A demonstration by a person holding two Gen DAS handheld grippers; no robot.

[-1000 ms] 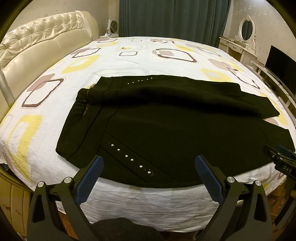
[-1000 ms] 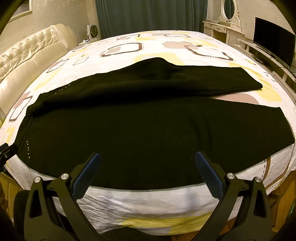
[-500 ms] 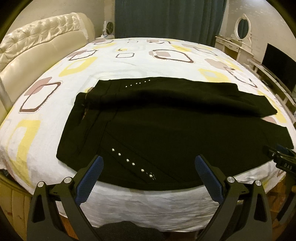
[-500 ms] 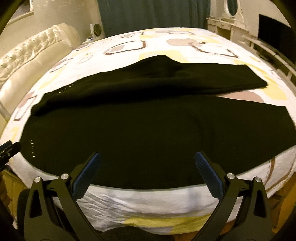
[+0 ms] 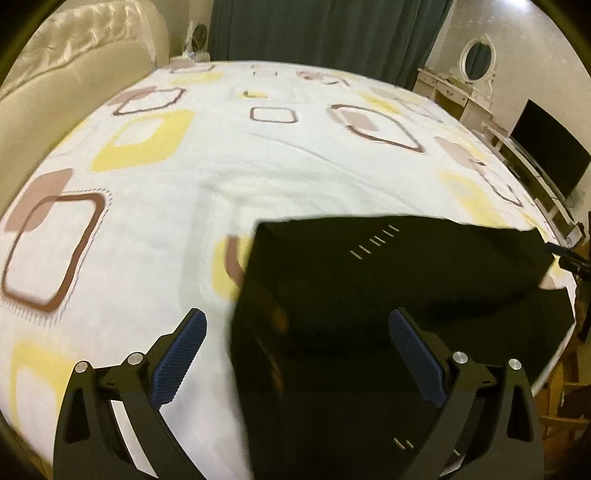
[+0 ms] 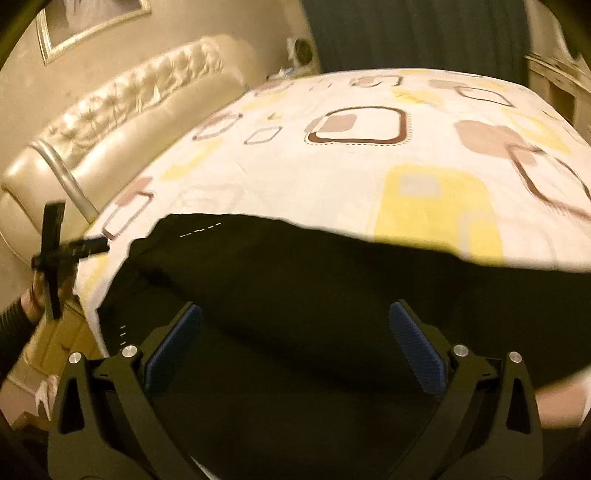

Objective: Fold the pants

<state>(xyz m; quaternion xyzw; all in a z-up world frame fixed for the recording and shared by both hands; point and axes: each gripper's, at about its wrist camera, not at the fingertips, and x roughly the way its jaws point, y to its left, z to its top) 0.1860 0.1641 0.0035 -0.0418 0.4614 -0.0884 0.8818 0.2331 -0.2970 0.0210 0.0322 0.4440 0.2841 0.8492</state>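
Black pants (image 5: pixel 388 295) with small silver studs lie spread on the patterned bedsheet (image 5: pixel 258 155), waist end to the left. My left gripper (image 5: pixel 295 347) is open and empty, low over the waist edge of the pants. In the right wrist view the pants (image 6: pixel 332 288) fill the lower half. My right gripper (image 6: pixel 295 339) is open and empty, close above the black cloth. The left gripper shows at the left of the right wrist view (image 6: pixel 66 247). Both views are blurred.
A cream tufted headboard (image 6: pixel 122 122) runs along the left. Dark green curtains (image 5: pixel 325 33) hang behind the bed. A white dressing table with an oval mirror (image 5: pixel 476 62) and a dark TV screen (image 5: pixel 546 147) stand at the right.
Both grippers have moved forward and down, closer to the pants, and turned toward the left. The pants lie as before. Both stay open.
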